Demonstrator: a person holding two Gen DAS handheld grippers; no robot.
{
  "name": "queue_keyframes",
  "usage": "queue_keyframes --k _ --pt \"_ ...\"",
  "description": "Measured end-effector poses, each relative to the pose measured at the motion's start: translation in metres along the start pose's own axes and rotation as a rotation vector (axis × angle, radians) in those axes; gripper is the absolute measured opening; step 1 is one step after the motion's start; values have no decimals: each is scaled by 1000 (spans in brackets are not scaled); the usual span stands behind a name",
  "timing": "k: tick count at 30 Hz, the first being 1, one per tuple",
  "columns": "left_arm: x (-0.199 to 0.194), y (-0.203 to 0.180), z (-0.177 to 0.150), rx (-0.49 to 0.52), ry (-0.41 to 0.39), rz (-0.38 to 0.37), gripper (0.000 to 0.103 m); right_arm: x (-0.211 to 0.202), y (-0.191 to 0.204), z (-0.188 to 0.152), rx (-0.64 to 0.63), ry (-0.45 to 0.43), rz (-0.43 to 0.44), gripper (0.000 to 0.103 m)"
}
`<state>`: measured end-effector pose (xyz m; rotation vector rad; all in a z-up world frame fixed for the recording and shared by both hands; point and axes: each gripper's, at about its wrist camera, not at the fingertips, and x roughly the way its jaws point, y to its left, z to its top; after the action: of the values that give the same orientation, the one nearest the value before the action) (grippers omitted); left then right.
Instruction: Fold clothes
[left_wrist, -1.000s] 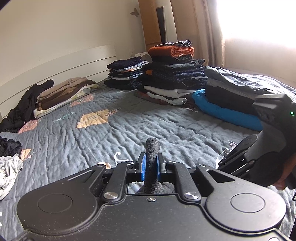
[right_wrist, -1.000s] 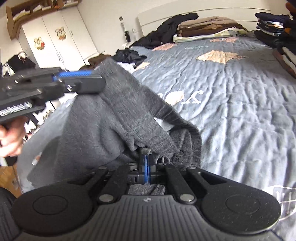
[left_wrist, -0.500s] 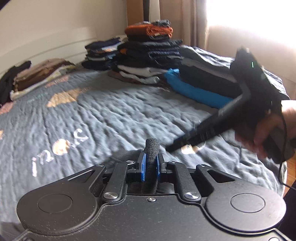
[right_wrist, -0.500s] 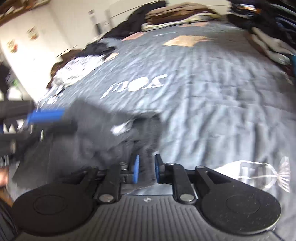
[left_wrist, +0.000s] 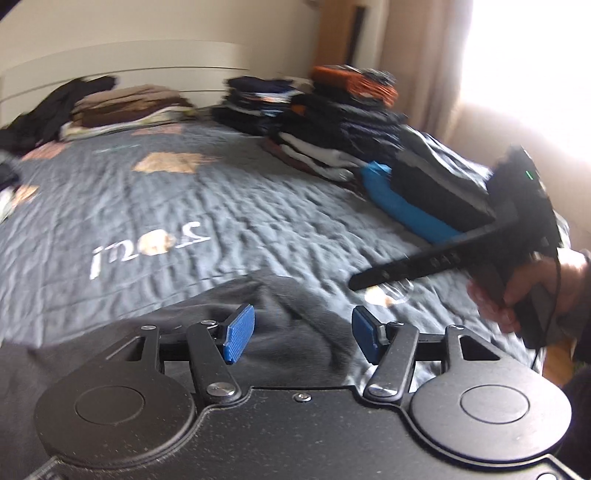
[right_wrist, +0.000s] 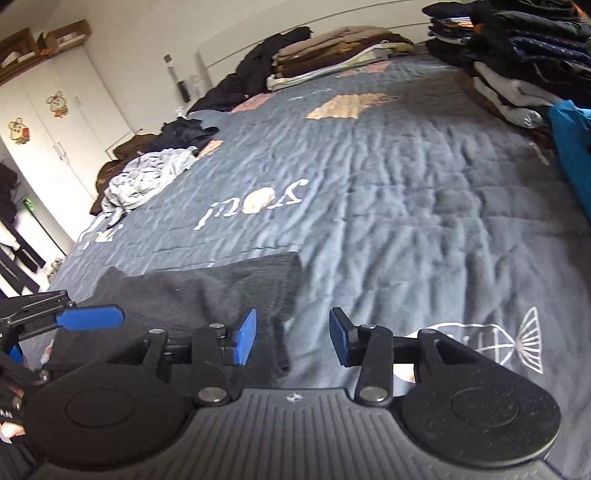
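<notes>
A dark grey garment (right_wrist: 207, 291) lies spread on the grey quilt at the bed's near edge; it also shows in the left wrist view (left_wrist: 280, 332). My left gripper (left_wrist: 302, 335) is open and empty just above it. My right gripper (right_wrist: 292, 336) is open and empty over the garment's right edge. The right gripper's body (left_wrist: 480, 240) shows at the right of the left wrist view. One blue pad of the left gripper (right_wrist: 92, 316) shows at the left of the right wrist view.
The quilt (right_wrist: 406, 184) covers the bed. Stacks of folded clothes (left_wrist: 332, 122) and a blue item (left_wrist: 402, 210) stand at the far right. A brown folded stack (left_wrist: 122, 110) sits by the headboard. Unfolded clothes (right_wrist: 147, 173) lie at the left edge.
Both grippers were shut on the grey garment held up in the air. They have opened and let it go, and it now lies on the quilt.
</notes>
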<state>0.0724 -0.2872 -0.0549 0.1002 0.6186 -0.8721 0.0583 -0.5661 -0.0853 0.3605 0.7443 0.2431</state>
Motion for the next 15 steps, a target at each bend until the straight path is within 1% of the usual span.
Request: queue_keyframes --k 4,6,8,9,12,14,15 --pt "-25 29 -13 -152 -29 92 55 11 32 -8 -85 12 89 46" --pt "-32 40 -22 -241 -42 99 54 20 50 -13 -136 7 115 46" --pt "-33 51 -34 -356 -69 78 54 30 68 -18 -187 2 141 46" --pt "-32 57 -40 -426 -81 54 54 36 74 -19 -203 -12 145 46" --pt "-24 78 -63 -637 -107 -30 54 58 82 -17 -201 -29 114 47" --pt "-19 91 -79 -744 -115 -59 54 73 80 -17 -184 -21 91 47" --pt "-17 100 -88 -797 -116 -60 54 80 78 -17 -174 -12 75 47"
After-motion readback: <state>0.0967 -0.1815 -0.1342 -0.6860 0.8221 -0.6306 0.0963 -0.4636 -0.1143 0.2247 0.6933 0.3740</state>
